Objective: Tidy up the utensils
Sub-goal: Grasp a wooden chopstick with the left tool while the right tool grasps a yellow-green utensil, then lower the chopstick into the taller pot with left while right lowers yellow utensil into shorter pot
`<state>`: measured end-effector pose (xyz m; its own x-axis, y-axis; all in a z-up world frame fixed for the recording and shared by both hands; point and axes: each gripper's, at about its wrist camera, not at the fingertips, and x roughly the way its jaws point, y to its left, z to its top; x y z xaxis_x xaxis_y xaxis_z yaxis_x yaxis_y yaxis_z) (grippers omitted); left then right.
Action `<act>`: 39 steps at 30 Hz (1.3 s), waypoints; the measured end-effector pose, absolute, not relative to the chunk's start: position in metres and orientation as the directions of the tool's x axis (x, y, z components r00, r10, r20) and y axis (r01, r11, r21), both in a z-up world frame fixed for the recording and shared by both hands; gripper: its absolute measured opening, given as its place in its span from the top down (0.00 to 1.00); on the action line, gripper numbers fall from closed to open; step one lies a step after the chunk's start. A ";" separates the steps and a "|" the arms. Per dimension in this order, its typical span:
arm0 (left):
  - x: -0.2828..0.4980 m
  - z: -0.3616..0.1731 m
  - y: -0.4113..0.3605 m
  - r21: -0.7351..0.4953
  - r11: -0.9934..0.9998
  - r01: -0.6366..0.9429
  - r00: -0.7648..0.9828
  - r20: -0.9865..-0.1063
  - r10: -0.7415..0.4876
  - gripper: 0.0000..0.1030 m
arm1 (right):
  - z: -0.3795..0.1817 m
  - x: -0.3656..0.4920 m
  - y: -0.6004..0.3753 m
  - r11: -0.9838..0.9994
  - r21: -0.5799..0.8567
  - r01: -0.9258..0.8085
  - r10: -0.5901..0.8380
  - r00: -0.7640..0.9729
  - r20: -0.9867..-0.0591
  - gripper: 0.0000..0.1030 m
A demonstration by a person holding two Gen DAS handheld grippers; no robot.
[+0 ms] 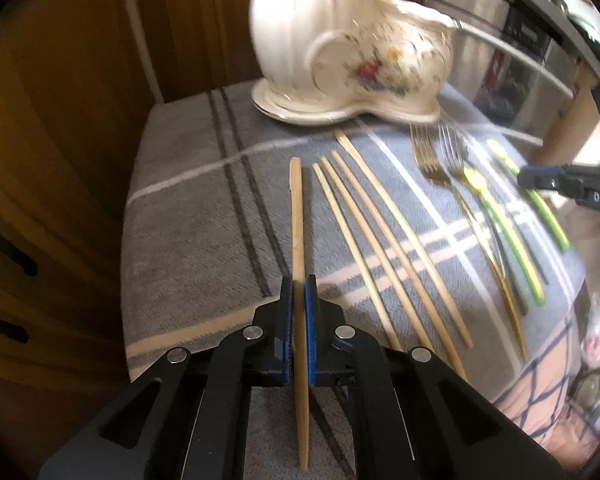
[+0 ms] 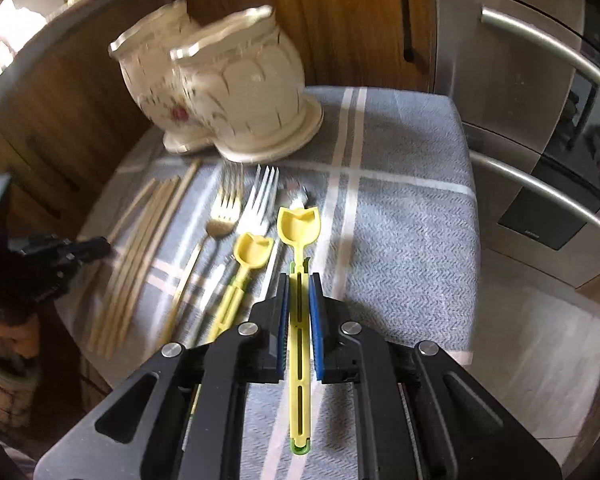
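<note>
While the left gripper [image 1: 299, 300] had its jaws clamped on one wooden chopstick [image 1: 298, 216], the right gripper [image 2: 299, 300] had its jaws clamped on the handle of a yellow tulip-shaped spoon [image 2: 299, 224]. Four more chopsticks [image 1: 384, 240], two forks [image 2: 246, 200] and a second yellow spoon [image 2: 253, 250] lay on the striped cloth [image 2: 412, 232] over the table, before a cream ceramic holder [image 2: 236, 92].

My left gripper [image 1: 299, 292] pinches one chopstick [image 1: 297, 216] at the left end of the row on the cloth-covered table [image 1: 188, 216]. Right of it lie four more chopsticks [image 1: 380, 240], then the forks [image 1: 432, 156]. My right gripper [image 2: 299, 292] clamps a tulip spoon [image 2: 299, 224]; a second tulip spoon [image 2: 252, 250] lies just left of it. Behind everything stands the ceramic holder [image 2: 220, 88].
</note>
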<state>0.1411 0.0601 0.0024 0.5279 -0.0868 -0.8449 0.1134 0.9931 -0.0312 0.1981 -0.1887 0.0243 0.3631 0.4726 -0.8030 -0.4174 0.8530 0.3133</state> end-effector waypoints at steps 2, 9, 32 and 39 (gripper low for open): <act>0.137 0.012 0.065 -0.049 0.994 0.095 0.563 -0.821 -0.094 0.94 | 0.033 0.193 -0.191 0.847 0.328 -0.419 0.492 0.383 -0.782 0.91; 0.122 0.072 0.079 -0.101 0.992 0.072 0.747 -0.653 -0.121 0.94 | 0.075 0.193 -0.194 0.816 0.378 -0.437 0.566 0.476 -0.673 0.91; 0.257 0.177 0.057 -0.215 0.961 0.174 0.944 -0.243 -0.225 0.94 | 0.147 0.282 -0.149 0.779 0.394 -0.487 0.617 0.709 -0.343 0.91; 0.286 0.156 0.066 -0.243 0.959 0.148 0.958 -0.204 -0.200 0.94 | 0.136 0.298 -0.125 0.807 0.327 -0.491 0.584 0.743 -0.326 0.91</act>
<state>0.2858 0.0661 0.1564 0.9585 -0.1996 -0.2036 0.1481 0.9587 -0.2427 0.2981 -0.1250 0.1355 0.7432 0.5841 -0.3263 -0.4910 0.8075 0.3270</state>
